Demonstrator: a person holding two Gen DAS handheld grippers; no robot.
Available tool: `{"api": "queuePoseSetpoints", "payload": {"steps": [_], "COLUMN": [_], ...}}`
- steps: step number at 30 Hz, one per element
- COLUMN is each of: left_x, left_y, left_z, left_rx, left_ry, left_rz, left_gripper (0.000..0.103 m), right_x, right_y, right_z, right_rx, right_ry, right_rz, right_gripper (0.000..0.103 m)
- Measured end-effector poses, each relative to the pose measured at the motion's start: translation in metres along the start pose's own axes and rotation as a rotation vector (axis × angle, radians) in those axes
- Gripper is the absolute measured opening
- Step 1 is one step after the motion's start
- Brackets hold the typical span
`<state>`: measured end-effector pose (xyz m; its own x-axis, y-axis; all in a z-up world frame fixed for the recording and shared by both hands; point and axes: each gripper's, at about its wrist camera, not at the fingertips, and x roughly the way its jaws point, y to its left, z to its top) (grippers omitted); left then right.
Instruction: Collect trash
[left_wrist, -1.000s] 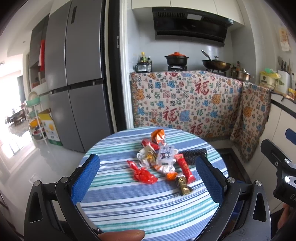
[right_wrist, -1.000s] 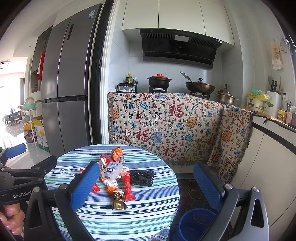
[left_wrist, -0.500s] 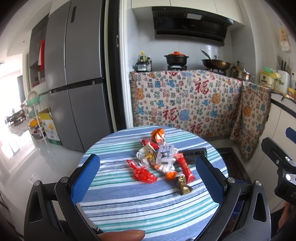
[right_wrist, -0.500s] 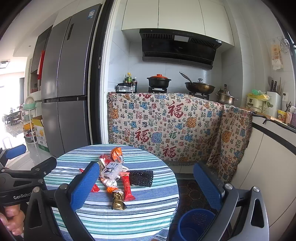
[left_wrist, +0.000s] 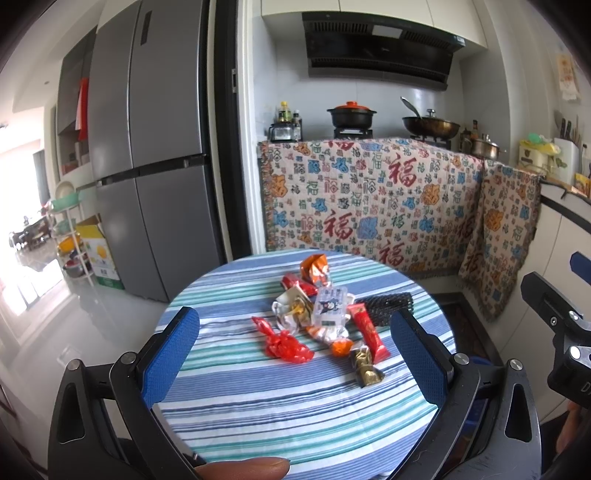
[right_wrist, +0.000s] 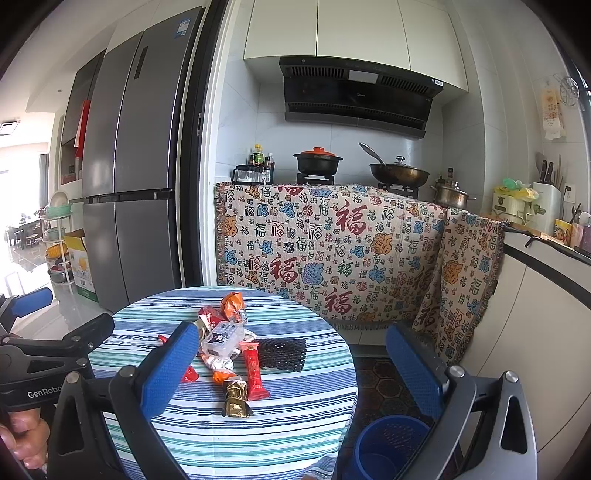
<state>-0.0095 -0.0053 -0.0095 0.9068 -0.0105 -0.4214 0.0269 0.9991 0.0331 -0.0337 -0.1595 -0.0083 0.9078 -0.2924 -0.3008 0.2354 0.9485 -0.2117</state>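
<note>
Crinkling foil wrappers (left_wrist: 325, 317) heaped on round striped cloth (left_wrist: 295, 406), left gripper (left_wrist: 295, 354) and right gripper (right_wrist: 291, 365) both spread wide.

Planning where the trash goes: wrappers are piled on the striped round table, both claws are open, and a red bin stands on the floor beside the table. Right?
Not quite: the bin is blue, as the right wrist view shows. The rest holds: the wrappers lie on the striped table, and the left claw and right claw are open.
</note>
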Motion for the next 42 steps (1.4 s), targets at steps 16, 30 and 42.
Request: {"api": "queuePoseSetpoints", "payload": {"steps": [16, 30, 42], "left_x": [0.0001, -0.0003, -0.0001], "left_y": [0.0006, 0.0039, 0.0035], "left_z": [-0.0012, -0.0050, -0.0043], "left_rx": [0.000, 0.002, 0.003], "left_ry": [0.001, 0.007, 0.009], "left_rz": [0.000, -0.001, -0.001], "left_gripper": [0.103, 0.103, 0.103], "right_x": [0.0015, 0.0021, 0.0030], "right_y": [-0.0020, -0.0017, -0.0017], "right_z": [-0.0014, -0.0014, -0.0007], "right_rx": [-0.002, -0.004, -0.005], "right_ry": [0.007, 0.009, 0.012], "right_rz": [0.002, 0.003, 0.002], "right_gripper": [0.103, 0.103, 0.103]}}
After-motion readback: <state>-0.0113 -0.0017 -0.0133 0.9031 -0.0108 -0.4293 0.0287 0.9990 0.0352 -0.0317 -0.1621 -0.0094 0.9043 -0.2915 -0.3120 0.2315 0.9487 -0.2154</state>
